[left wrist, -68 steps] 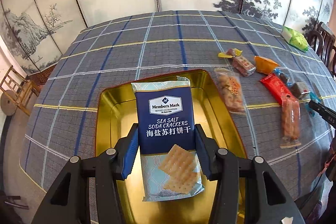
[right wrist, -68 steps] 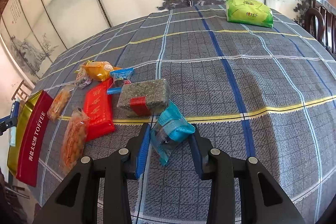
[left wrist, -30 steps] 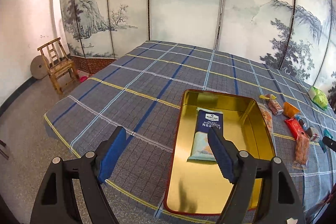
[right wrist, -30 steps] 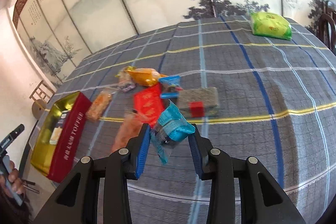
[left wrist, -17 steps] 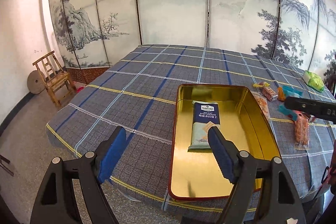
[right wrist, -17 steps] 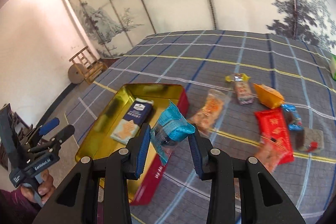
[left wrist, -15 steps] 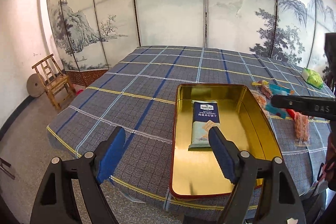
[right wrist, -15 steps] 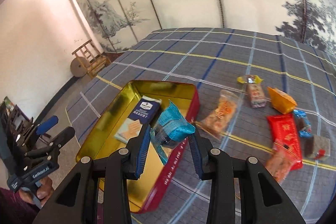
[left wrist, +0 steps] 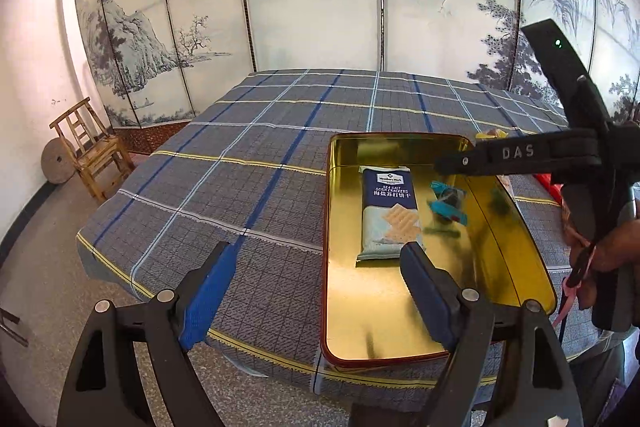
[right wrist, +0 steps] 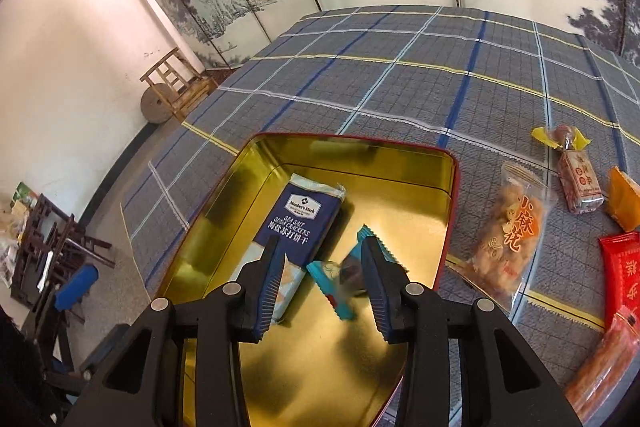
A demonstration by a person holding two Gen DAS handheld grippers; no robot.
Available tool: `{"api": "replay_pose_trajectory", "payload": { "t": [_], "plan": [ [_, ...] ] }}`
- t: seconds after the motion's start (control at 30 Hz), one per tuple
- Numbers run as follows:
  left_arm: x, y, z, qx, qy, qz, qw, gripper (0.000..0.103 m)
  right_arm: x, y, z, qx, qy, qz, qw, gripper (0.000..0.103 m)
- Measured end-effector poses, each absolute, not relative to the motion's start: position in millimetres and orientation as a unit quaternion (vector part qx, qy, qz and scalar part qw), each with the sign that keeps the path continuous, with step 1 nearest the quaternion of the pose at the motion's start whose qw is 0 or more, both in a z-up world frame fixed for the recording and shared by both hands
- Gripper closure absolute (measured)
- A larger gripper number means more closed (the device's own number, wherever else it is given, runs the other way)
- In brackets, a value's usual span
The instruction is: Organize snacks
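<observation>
A gold tin with a red rim (left wrist: 532, 267) (right wrist: 448, 187) sits on the checked tablecloth. A blue soda cracker pack (left wrist: 388, 211) (right wrist: 298, 219) lies inside it. A small teal-wrapped snack (left wrist: 446, 203) (right wrist: 344, 279), blurred, is in the tin beside the crackers, free of the fingers. My right gripper (right wrist: 324, 275) is open just above it over the tin; it shows in the left wrist view (left wrist: 512, 155) as a black tool. My left gripper (left wrist: 316, 287) is open and empty, held back off the table's near edge.
Several snacks lie on the cloth right of the tin: a clear bag of fried twists (right wrist: 512, 227), a small wrapped bar (right wrist: 580, 179), an orange packet (right wrist: 624, 203), a red packet (right wrist: 624, 271). A wooden chair (left wrist: 92, 147) stands at the left wall.
My right gripper moved over the tin, opened and let go of the teal snack, which now lies in the tin. My left gripper stayed open, drawn back from the tin.
</observation>
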State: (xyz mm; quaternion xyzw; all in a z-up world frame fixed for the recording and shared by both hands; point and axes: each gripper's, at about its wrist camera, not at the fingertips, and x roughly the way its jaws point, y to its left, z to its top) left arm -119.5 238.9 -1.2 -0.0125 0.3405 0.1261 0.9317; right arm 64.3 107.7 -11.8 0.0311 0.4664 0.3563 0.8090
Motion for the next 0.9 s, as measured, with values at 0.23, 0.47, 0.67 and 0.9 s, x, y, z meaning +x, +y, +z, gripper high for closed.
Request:
{"api": "replay_pose_trajectory", "payload": {
  "t": [0.23,0.47,0.67,0.9],
  "plan": [
    [-124.3,236.6,5.6,-0.009,0.318,0.113,0.941,0.02,105.0,42.2,-4.2,0.046,0.482,0.244,0.841,0.054],
    [-120.3,233.8,-0.8,-0.006,0.327,0.105,0.939,0.017,136.2,16.2,-40.7,0.1,0.541,0.211,0.808,0.05],
    [-118.3,237.4,-3.6,-0.009,0.333,0.105,0.937,0.017,145.9,39.5,-50.5,0.053,0.538,0.196,0.818,0.045],
    [-117.7,235.7,-3.4,-0.012,0.338,0.106,0.935,0.016,136.6,53.6,-52.6,-0.007,0.513,0.19,0.837,0.046]
  ]
}}
